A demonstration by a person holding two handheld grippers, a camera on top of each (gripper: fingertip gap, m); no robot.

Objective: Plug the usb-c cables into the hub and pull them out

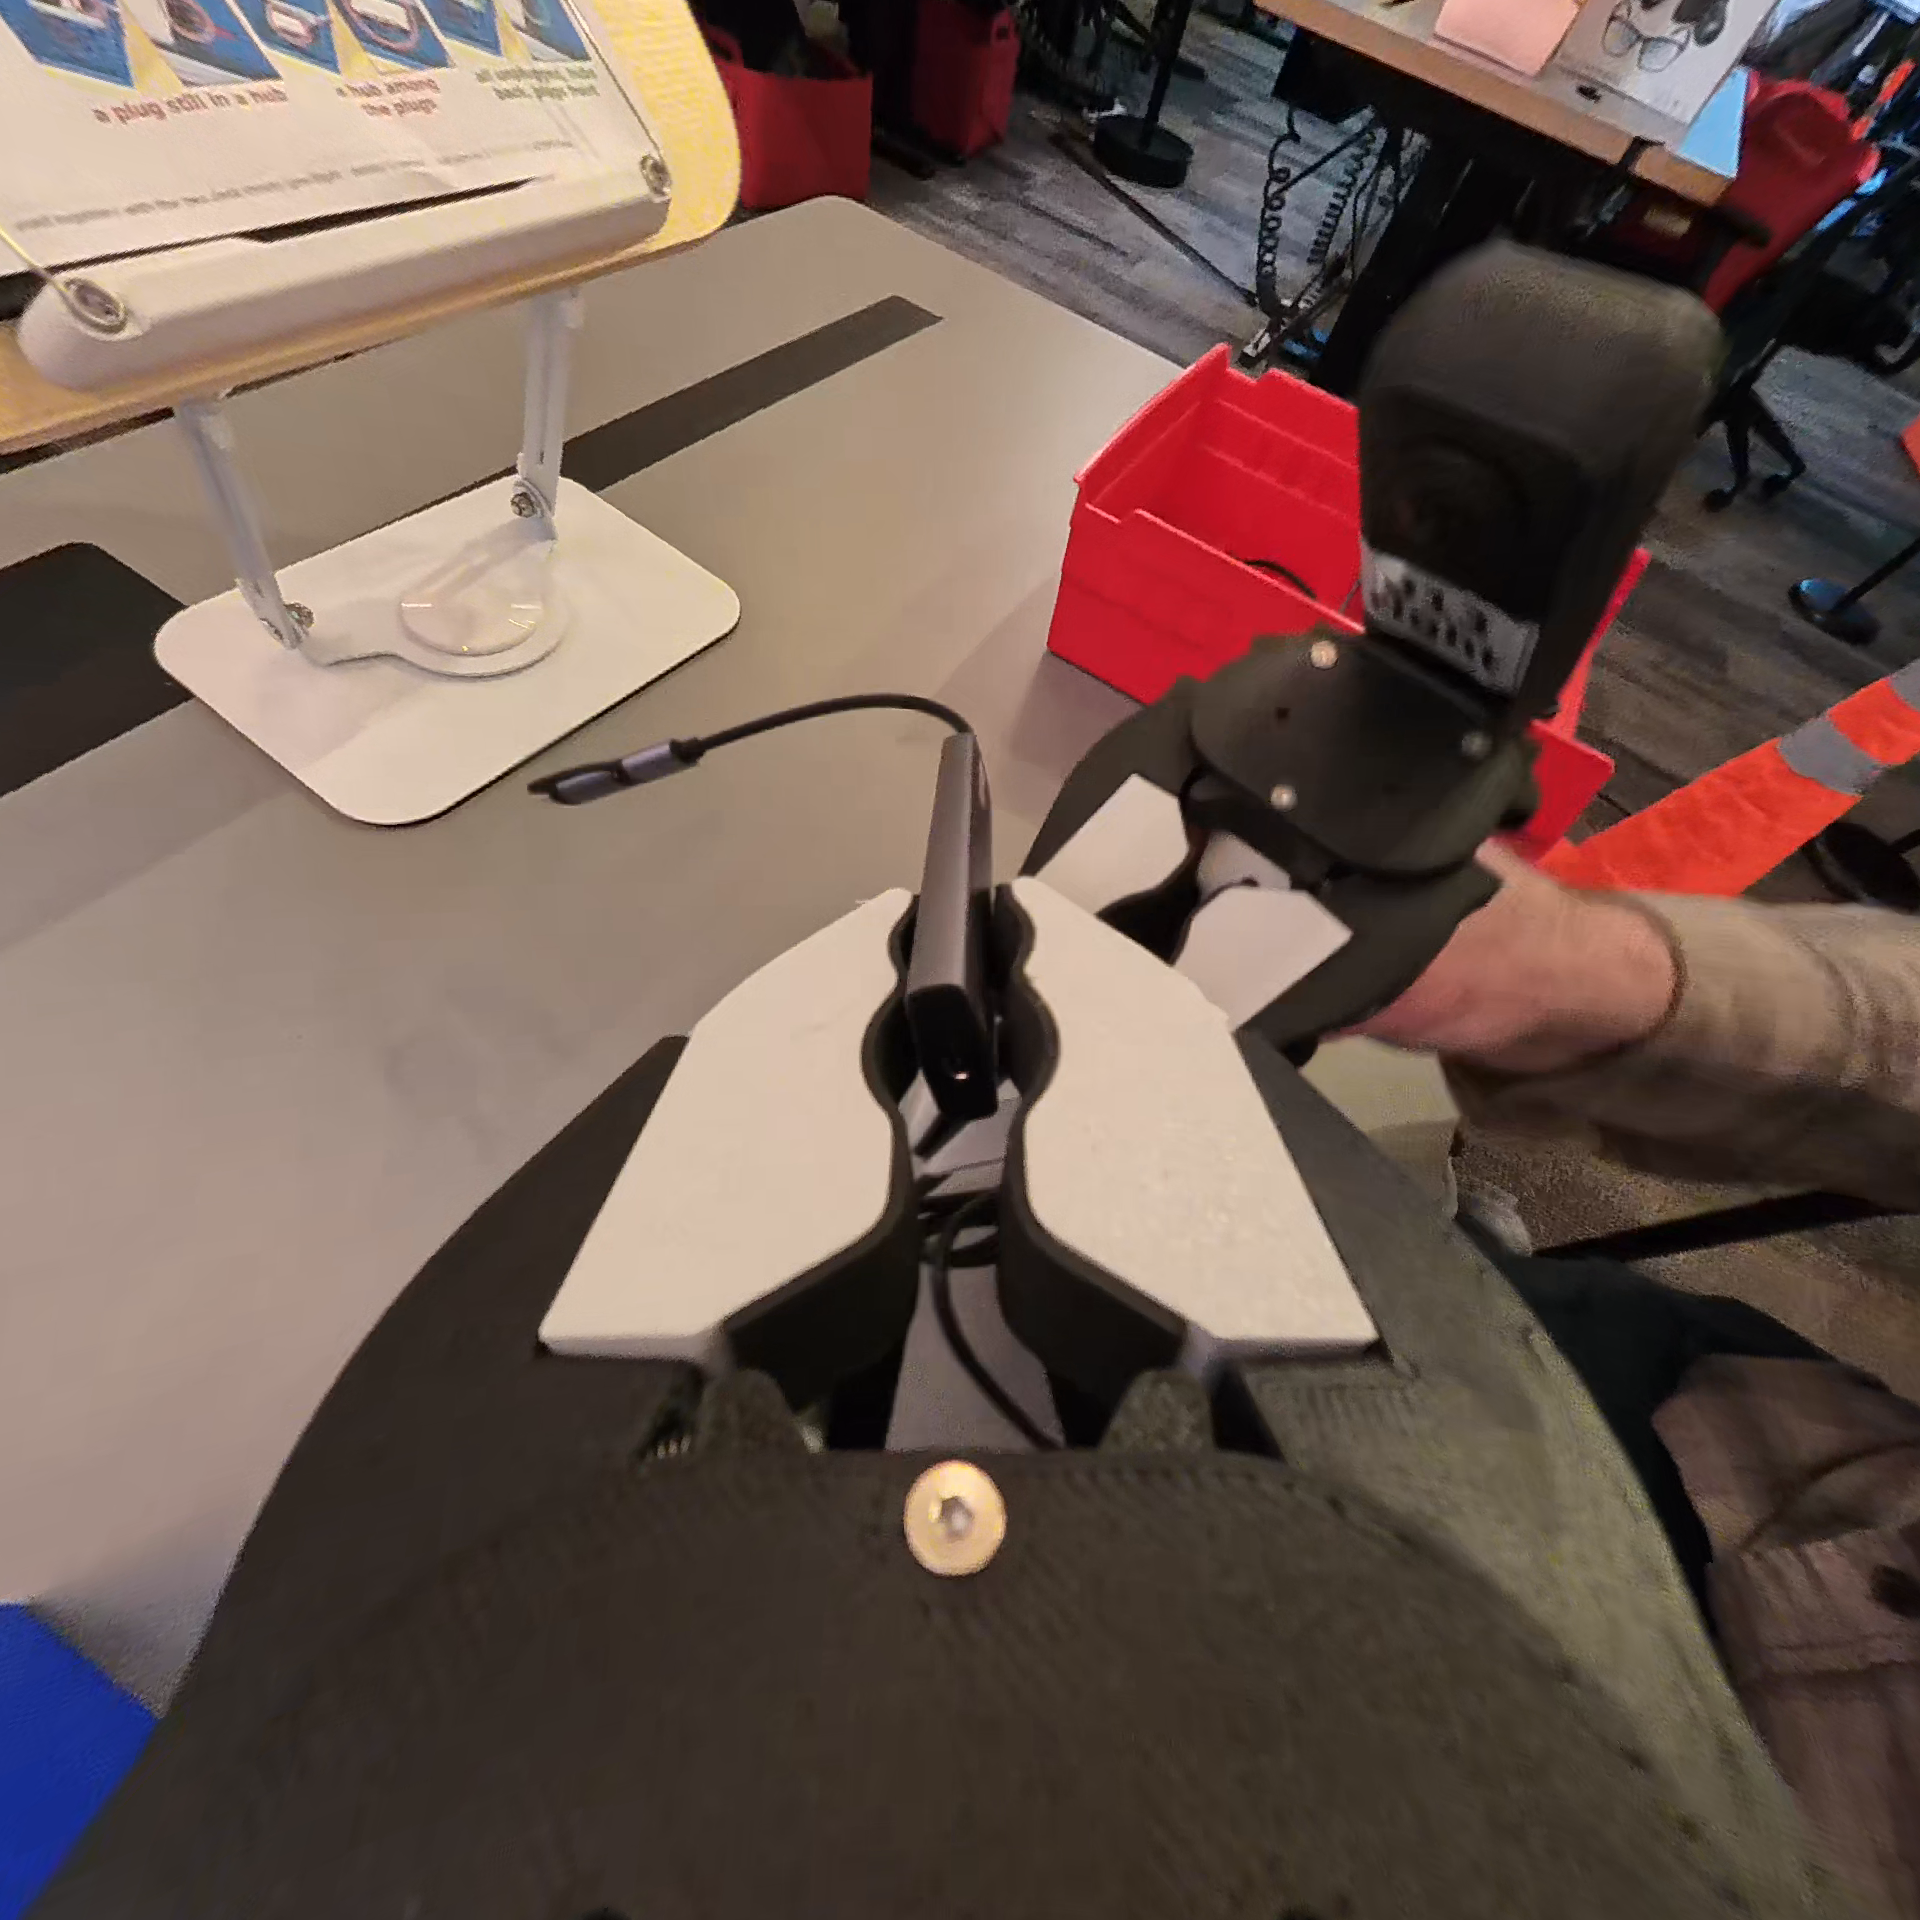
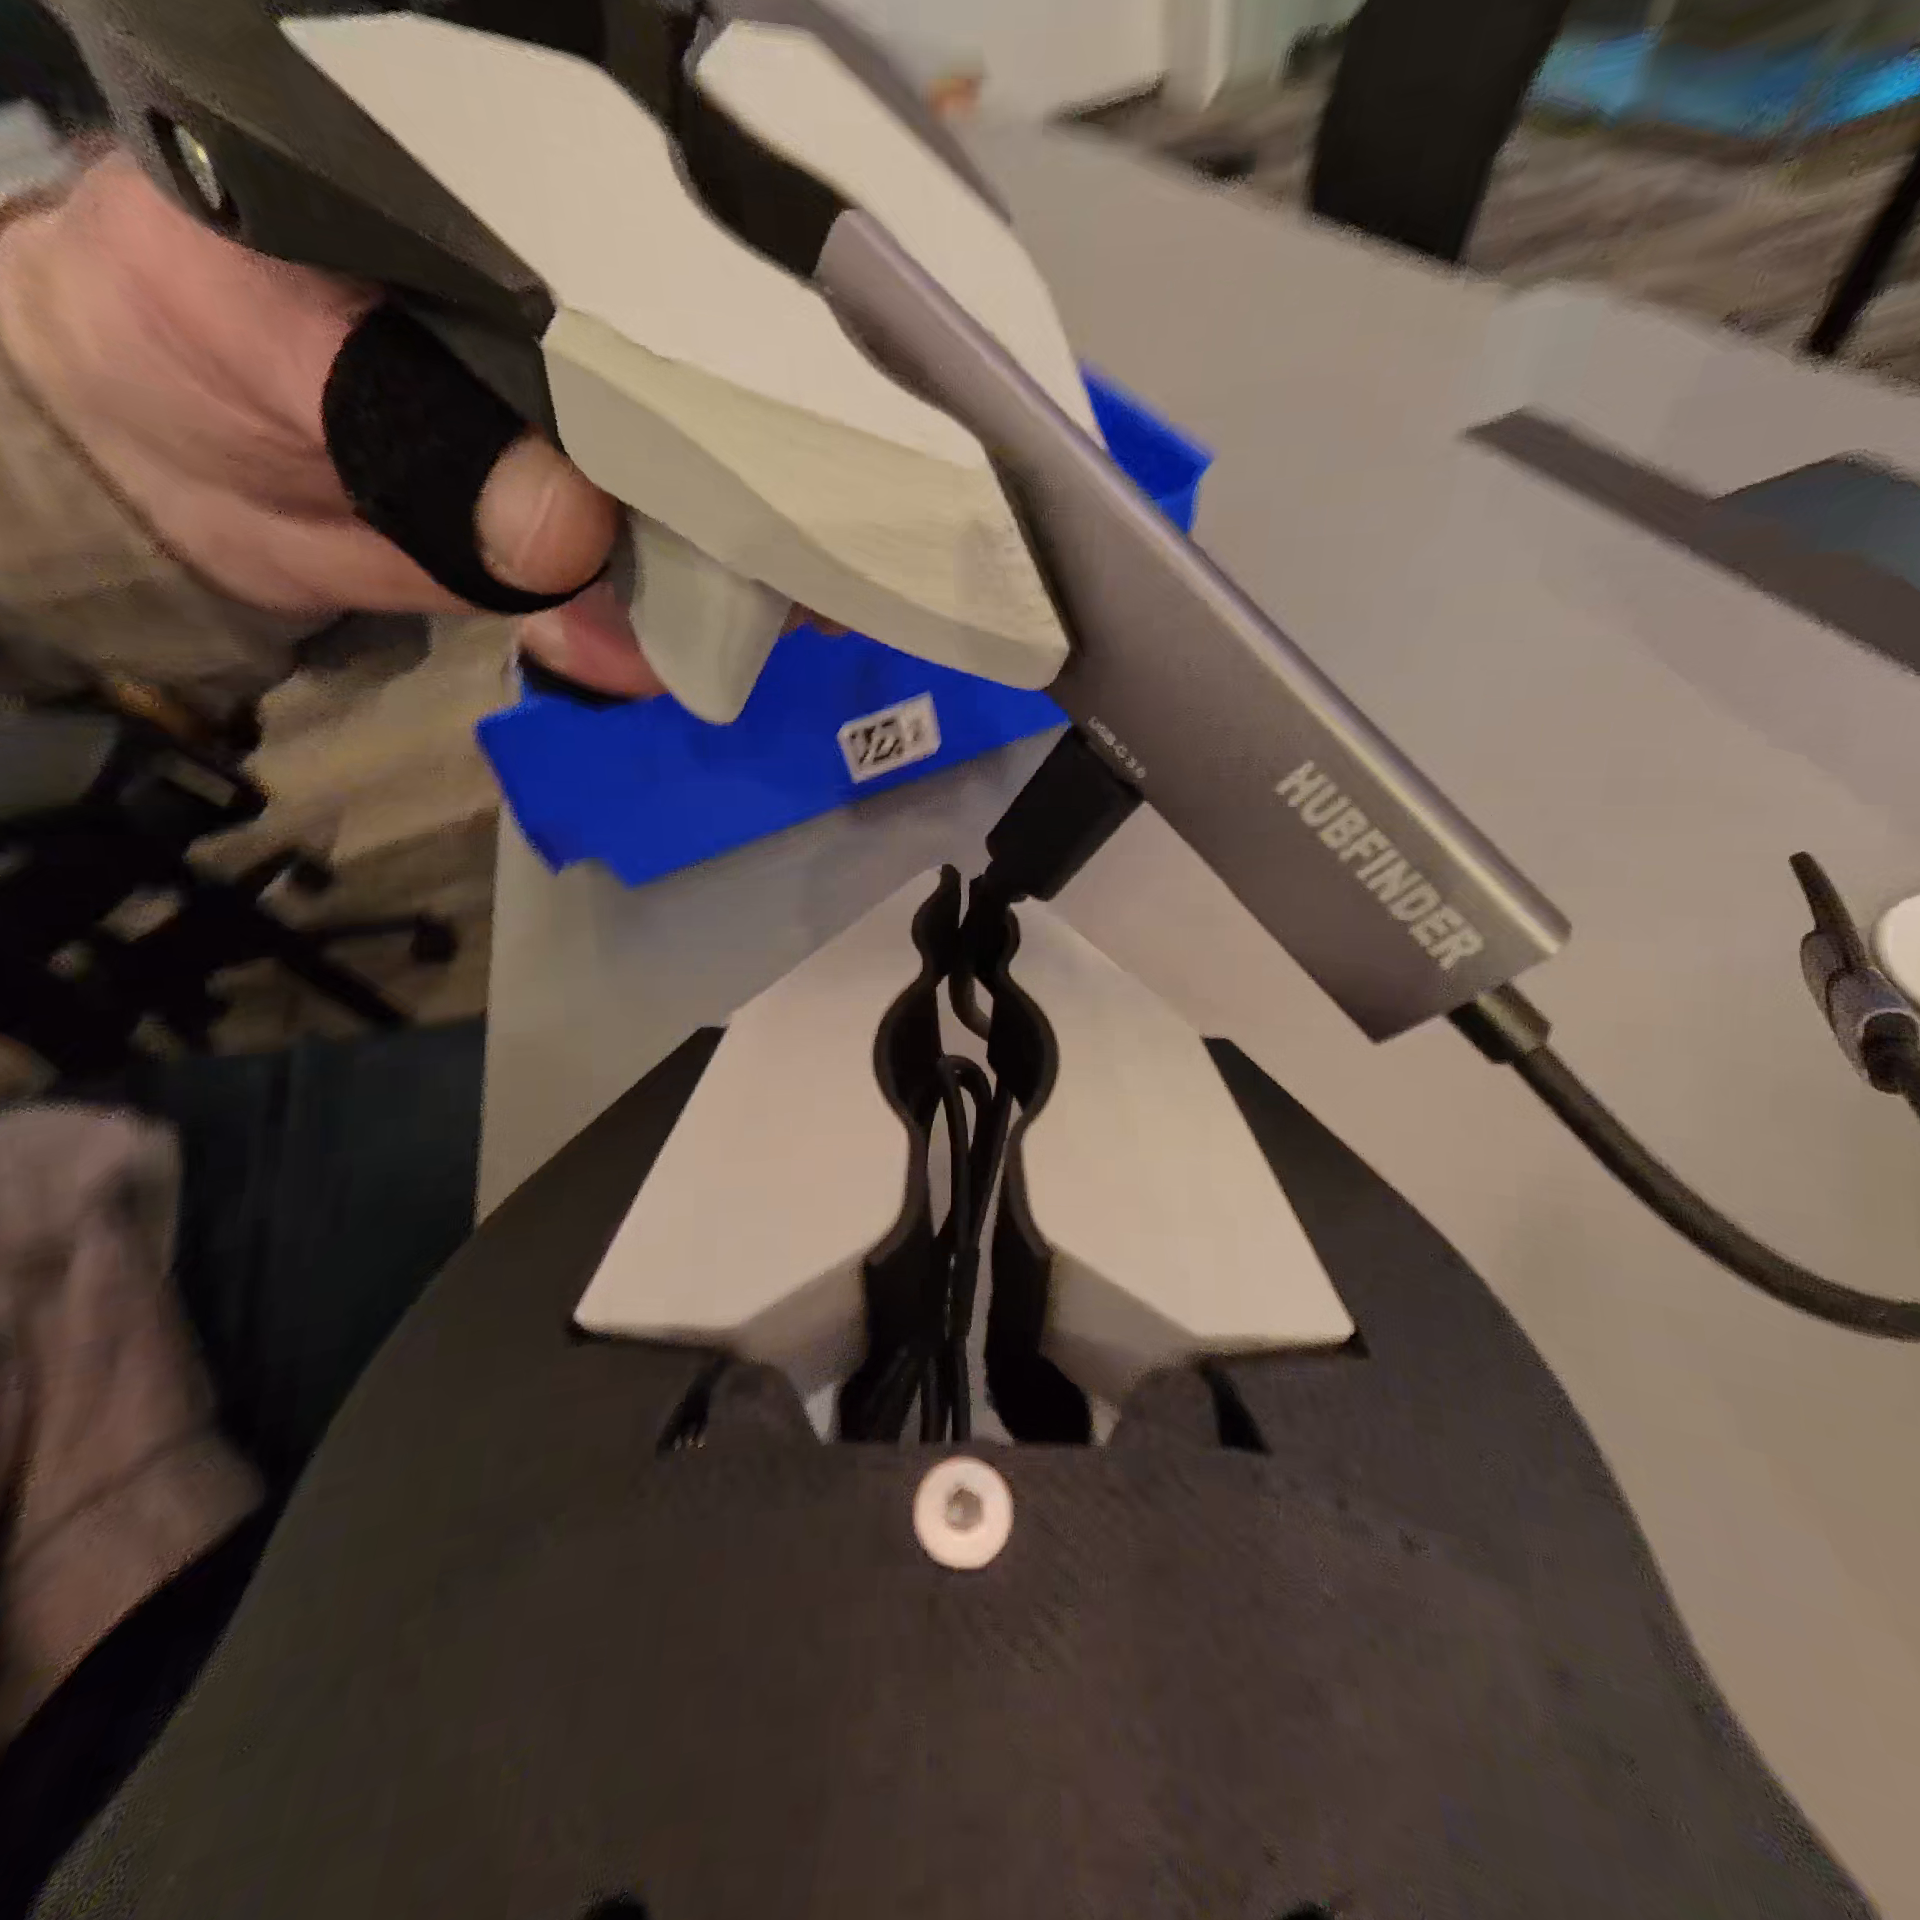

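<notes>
My left gripper (image 1: 956,914) is shut on a slim grey usb-c hub (image 1: 951,883) and holds it edge-up above the grey table (image 1: 312,987). The hub's own short lead curls left to a grey plug (image 1: 613,774) lying on the table. In the right wrist view the hub (image 2: 1247,665) slants across the frame, clamped between the left gripper's white fingers (image 2: 790,468). A black usb-c plug (image 2: 1060,821) sits in a side port of the hub. My right gripper (image 2: 971,925) is shut on its black cable just behind the plug. One of the right gripper's fingers (image 1: 1262,940) shows beside the hub.
A white stand (image 1: 447,644) with an instruction sheet stands at the back left. A red bin (image 1: 1195,540) sits at the table's right edge, with an orange cone (image 1: 1766,790) beyond it. A blue bin (image 2: 727,769) lies behind the hub. A person's hands hold both grippers. One gripper's finger ends stand about 7 cm off the other's.
</notes>
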